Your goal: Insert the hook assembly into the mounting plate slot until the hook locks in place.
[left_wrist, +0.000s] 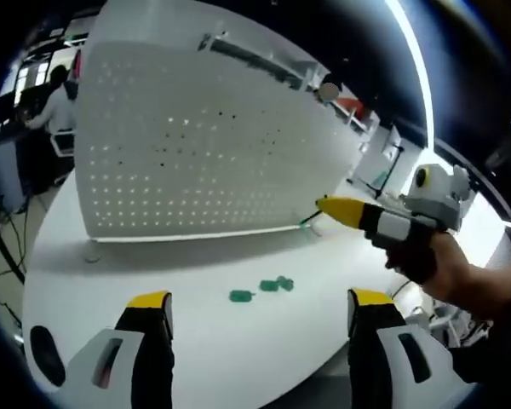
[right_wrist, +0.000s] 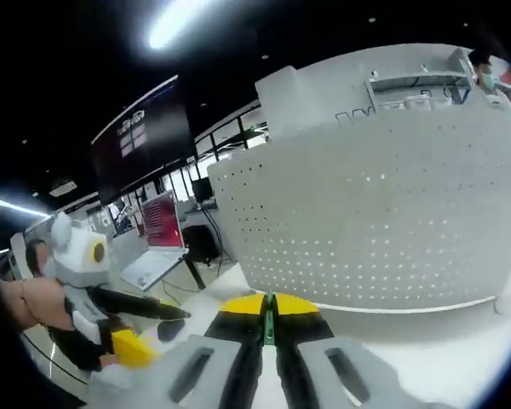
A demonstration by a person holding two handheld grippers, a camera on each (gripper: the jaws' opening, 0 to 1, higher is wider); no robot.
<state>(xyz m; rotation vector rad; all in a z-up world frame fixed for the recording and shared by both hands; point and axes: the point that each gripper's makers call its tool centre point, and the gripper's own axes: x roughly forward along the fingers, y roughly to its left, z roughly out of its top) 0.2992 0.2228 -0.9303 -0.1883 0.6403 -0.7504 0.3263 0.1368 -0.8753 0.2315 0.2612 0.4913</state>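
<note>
A white perforated mounting plate (left_wrist: 196,145) stands upright on the white table (left_wrist: 111,281); it also rises ahead in the right gripper view (right_wrist: 383,221). Three small green hook parts (left_wrist: 268,288) lie loose on the table in front of it. My left gripper (left_wrist: 260,298) is open wide above the table, near those parts, with nothing between its jaws. My right gripper (left_wrist: 325,205) comes in from the right, shut on a thin green hook (left_wrist: 309,223) close to the plate's lower right corner. In its own view the right gripper (right_wrist: 268,305) pinches the green hook (right_wrist: 269,328).
A person (left_wrist: 55,102) sits at a desk far behind the plate on the left. The left gripper (right_wrist: 149,328) and the hand holding it show at the left of the right gripper view, with a laptop (right_wrist: 153,260) behind. The table's rounded edge (left_wrist: 34,281) is close.
</note>
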